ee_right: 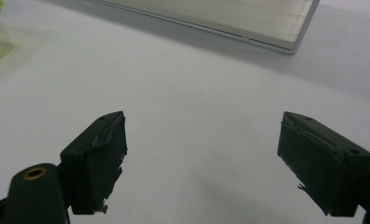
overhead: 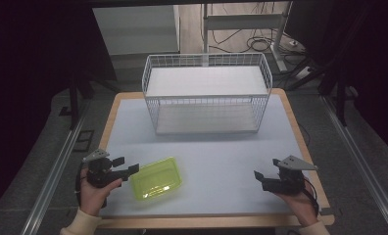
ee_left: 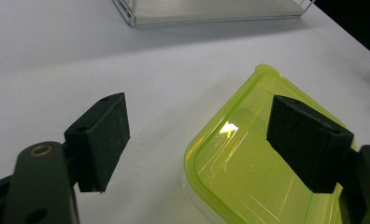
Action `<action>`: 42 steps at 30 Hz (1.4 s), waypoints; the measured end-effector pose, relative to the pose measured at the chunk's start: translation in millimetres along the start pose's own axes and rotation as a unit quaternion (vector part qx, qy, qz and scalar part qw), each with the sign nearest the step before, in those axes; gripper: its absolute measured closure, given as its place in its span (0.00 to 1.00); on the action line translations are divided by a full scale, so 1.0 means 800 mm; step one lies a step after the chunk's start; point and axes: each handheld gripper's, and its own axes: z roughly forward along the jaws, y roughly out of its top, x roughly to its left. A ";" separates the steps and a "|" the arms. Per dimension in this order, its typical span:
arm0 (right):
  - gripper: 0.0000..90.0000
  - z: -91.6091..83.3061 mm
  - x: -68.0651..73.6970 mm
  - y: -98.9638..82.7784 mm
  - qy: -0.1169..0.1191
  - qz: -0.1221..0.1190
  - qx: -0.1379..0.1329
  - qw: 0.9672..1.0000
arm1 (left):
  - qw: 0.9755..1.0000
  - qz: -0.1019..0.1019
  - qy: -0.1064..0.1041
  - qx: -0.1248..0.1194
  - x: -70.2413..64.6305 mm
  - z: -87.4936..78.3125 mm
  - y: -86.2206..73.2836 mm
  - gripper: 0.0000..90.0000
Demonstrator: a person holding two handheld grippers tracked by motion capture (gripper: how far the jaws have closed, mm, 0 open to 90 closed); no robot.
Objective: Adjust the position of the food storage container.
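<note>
A yellow-green translucent plastic container (overhead: 156, 178) lies on the pale table (overhead: 221, 152) near the front left. My left gripper (overhead: 127, 166) sits just left of it with jaws apart. In the left gripper view the container (ee_left: 248, 172) has its near corner rim between the pads (ee_left: 103, 140), one jaw over its inside and the other over bare table; the pads do not press on it. My right gripper (overhead: 260, 176) rests at the front right, open over bare table, with nothing between its fingers (ee_right: 99, 158).
A white wire basket (overhead: 206, 93) stands at the back middle of the table, its base edge (ee_right: 248, 23) visible in the right gripper view. Cables and a metal stand leg (overhead: 280, 44) lie on the floor behind. A wooden rim (overhead: 300, 127) borders the table.
</note>
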 end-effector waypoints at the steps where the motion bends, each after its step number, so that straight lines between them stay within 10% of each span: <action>1: 0.18 0.000 -0.001 0.000 -0.001 -0.001 0.000 1.000 | 1.000 -0.002 -0.001 -0.001 0.000 0.000 0.000 0.23; 20: 0.24 0.008 0.018 0.007 -0.009 -0.003 0.004 1.000 | 0.999 -0.014 -0.046 -0.018 -0.016 -0.020 0.000 0.23; 30: 0.25 0.006 0.011 0.003 -0.019 0.005 -0.002 1.000 | 0.999 -0.022 -0.030 -0.020 -0.027 -0.029 0.006 0.32; 36: 0.25 -0.002 0.005 -0.002 -0.025 0.012 -0.005 1.000 | 1.000 0.006 -0.025 -0.005 -0.041 -0.036 0.005 0.81; 42: 0.25 -0.007 0.008 -0.007 -0.027 0.007 -0.005 1.000 | 1.000 0.009 -0.013 0.004 -0.041 -0.045 -0.008 0.99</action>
